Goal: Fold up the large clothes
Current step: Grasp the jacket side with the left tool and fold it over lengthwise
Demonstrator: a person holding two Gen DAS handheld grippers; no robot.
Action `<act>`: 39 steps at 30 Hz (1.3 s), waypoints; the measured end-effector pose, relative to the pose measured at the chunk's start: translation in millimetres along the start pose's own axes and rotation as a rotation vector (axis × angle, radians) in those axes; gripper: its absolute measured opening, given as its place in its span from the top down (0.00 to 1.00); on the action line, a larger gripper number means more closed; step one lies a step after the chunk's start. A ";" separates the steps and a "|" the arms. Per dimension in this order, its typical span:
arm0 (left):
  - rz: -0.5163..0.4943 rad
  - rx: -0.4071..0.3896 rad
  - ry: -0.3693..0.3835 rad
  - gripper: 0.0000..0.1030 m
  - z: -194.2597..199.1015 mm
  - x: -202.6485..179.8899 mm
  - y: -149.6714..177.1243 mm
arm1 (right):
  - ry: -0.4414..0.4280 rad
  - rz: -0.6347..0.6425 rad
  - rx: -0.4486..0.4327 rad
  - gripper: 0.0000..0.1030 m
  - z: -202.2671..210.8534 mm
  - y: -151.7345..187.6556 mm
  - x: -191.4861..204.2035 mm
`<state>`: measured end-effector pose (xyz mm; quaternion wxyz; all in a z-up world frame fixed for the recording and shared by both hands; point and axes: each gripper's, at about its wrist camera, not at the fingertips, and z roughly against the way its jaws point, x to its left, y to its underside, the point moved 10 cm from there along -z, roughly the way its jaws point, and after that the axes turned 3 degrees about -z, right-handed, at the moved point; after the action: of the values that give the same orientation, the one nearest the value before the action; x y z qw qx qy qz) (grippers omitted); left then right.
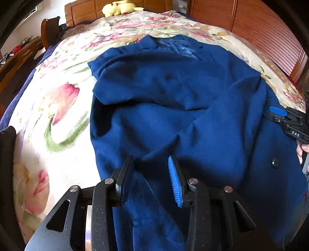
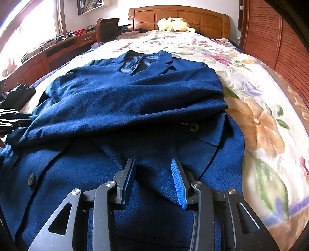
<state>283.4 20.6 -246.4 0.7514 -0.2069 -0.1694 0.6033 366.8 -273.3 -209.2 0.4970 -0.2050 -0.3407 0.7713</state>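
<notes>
A navy blue jacket (image 1: 173,108) lies on a bed with a floral blanket (image 1: 63,108), collar toward the headboard and both sleeves folded across its front. It also shows in the right wrist view (image 2: 125,100). My left gripper (image 1: 150,164) is open over the jacket's lower left part, holding nothing. My right gripper (image 2: 152,166) is open over the lower right part, near a dark button (image 2: 193,127), holding nothing. The right gripper also shows at the right edge of the left wrist view (image 1: 289,119); the left one shows at the left edge of the right wrist view (image 2: 11,121).
A yellow plush toy (image 2: 173,24) lies by the wooden headboard (image 2: 177,15). A wooden wardrobe (image 2: 280,44) stands to the right. A desk (image 2: 48,50) and a chair (image 2: 107,29) stand to the left. A dark cloth (image 2: 17,96) lies at the bed's left edge.
</notes>
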 end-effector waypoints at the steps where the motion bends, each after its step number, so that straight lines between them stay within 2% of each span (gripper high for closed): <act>1: 0.004 0.001 0.001 0.64 -1.1 0.3 -0.3 | -0.005 -0.002 0.000 0.59 0.0 0.0 -0.2; 4: 0.023 0.004 0.009 0.64 -3.0 1.6 -1.3 | -0.017 0.000 0.001 0.55 -0.5 -0.4 1.5; 11: 0.015 0.008 0.029 0.64 -2.8 0.5 -3.7 | -0.016 0.001 0.002 0.54 -1.5 -0.8 1.5; 12: 0.008 0.007 0.030 0.67 -3.1 0.7 -4.2 | -0.015 0.002 0.001 0.54 -1.6 -0.8 1.1; 16: -0.013 0.001 0.019 0.92 -0.3 -0.1 -5.8 | -0.008 0.006 0.000 0.54 -1.6 -1.0 2.5; 23: -0.026 -0.165 -0.019 0.96 64.4 -8.6 -16.8 | 0.005 0.014 -0.002 0.53 -1.7 -0.5 4.0; 27: -0.047 -0.238 0.002 0.96 107.5 -27.5 -13.5 | 0.014 0.014 0.012 0.52 5.4 0.3 3.1; 32: -0.086 -0.295 0.048 0.96 139.6 -60.5 2.9 | 0.031 0.046 0.056 0.52 33.4 11.9 5.7; 35: -0.083 -0.302 0.093 0.96 143.1 -81.0 15.4 | 0.029 0.044 0.081 0.47 53.4 26.2 5.9; 39: -0.116 -0.292 0.102 0.96 141.2 -107.5 33.2 | 0.051 0.053 0.091 0.27 76.2 43.7 1.9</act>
<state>161.4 -63.1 -143.1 0.7543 -0.3344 -0.2287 0.5166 288.7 -308.1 -189.0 0.4939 -0.2108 -0.2867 0.7933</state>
